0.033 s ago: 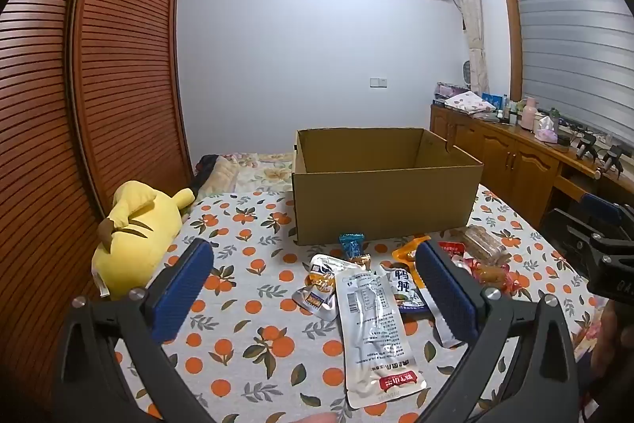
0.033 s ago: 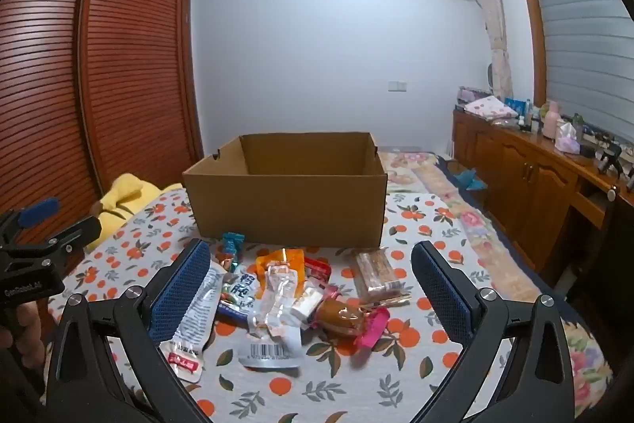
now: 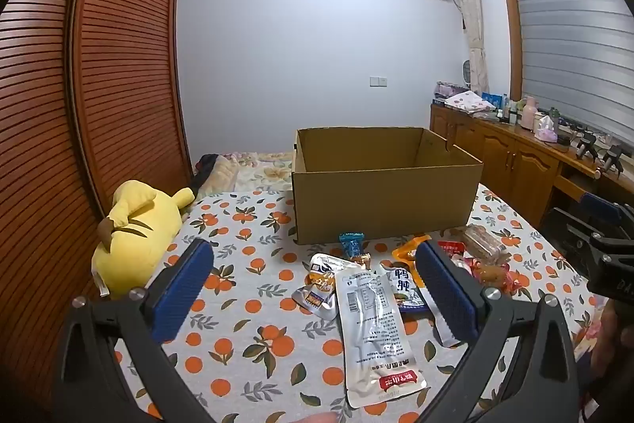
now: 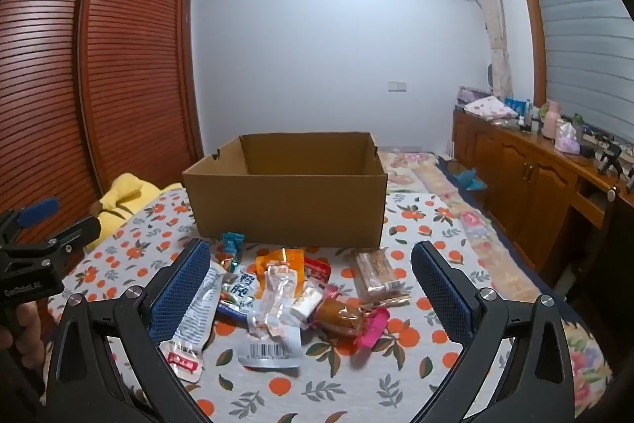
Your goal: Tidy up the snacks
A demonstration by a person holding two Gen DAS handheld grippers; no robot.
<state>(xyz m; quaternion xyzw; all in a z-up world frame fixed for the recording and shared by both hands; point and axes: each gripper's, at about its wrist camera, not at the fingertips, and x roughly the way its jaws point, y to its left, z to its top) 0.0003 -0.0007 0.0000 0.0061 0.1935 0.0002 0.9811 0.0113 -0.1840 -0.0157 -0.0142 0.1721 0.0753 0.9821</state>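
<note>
snack packets (image 4: 277, 296) are seen heaped on the orange-patterned cloth surface (image 3: 245, 339), just before the empty brown cardboard box (image 3: 380, 201). no change is noted; nothing is packed. left gripper (image 3: 317, 296) and right gripper (image 4: 313, 296) jaws are spread wide, empty.

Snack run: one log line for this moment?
left gripper: open, empty | right gripper: open, empty | snacks: piled on table before box | box: no snacks visible inside

Both wrist views face the box (image 3: 386, 201) closely, seemingly side by side.
</note>
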